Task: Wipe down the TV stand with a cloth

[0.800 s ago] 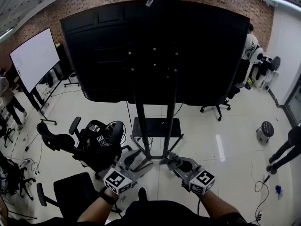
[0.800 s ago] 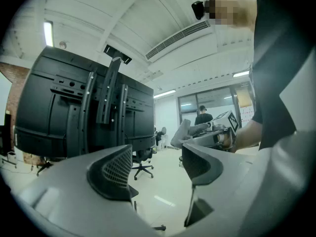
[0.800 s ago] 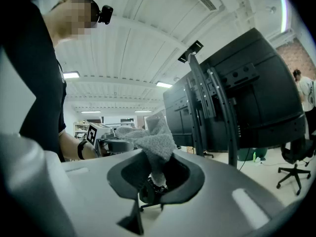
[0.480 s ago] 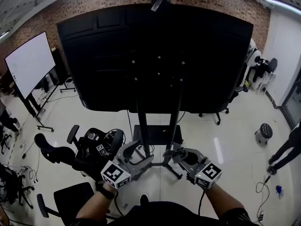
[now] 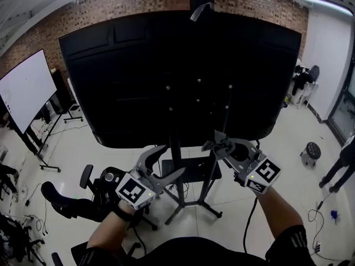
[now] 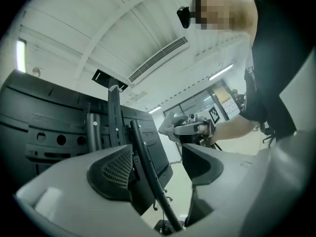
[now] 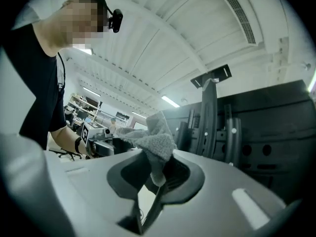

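Two uprights of the black TV stand (image 5: 178, 195) carry the big screen (image 5: 166, 76), and as I judge it no wiping has begun, so the whole job is left. The right gripper (image 5: 221, 146), just by the stand's right upright, pinches the grey cloth (image 7: 157, 141). The left gripper (image 5: 162, 175), near its left upright, gapes wide and empty.

floor (image 5: 283, 148) | white, glossy | on it: TV stand (image 5: 208, 187), office chair (image 5: 64, 198), stool (image 5: 312, 150)
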The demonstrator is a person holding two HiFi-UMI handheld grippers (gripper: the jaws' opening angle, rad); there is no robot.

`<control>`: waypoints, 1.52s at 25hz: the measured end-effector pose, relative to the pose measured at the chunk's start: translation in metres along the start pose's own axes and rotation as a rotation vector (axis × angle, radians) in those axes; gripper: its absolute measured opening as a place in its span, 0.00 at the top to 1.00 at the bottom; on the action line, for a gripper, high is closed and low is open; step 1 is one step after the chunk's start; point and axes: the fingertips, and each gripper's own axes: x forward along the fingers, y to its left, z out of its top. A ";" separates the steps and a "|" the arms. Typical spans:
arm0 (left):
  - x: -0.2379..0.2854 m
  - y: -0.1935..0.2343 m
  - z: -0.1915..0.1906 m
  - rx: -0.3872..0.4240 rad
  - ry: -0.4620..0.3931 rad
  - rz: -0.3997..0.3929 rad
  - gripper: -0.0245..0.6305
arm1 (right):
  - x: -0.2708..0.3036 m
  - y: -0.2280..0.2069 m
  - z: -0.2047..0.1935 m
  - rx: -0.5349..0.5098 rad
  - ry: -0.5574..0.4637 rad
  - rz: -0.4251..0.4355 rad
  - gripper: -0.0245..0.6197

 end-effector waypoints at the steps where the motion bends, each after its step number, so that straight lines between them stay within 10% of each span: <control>1: 0.001 0.007 0.006 0.011 -0.015 -0.012 0.45 | 0.007 -0.006 0.012 -0.025 -0.016 -0.010 0.88; 17: 0.069 0.089 0.143 0.126 -0.219 -0.065 0.45 | 0.099 -0.122 0.177 -0.283 -0.101 -0.119 0.88; 28: 0.110 0.129 0.214 0.237 -0.226 -0.008 0.45 | 0.162 -0.200 0.285 -0.704 0.054 -0.244 0.88; 38: 0.124 0.148 0.249 0.339 -0.218 0.059 0.45 | 0.193 -0.255 0.322 -0.824 0.168 -0.342 0.88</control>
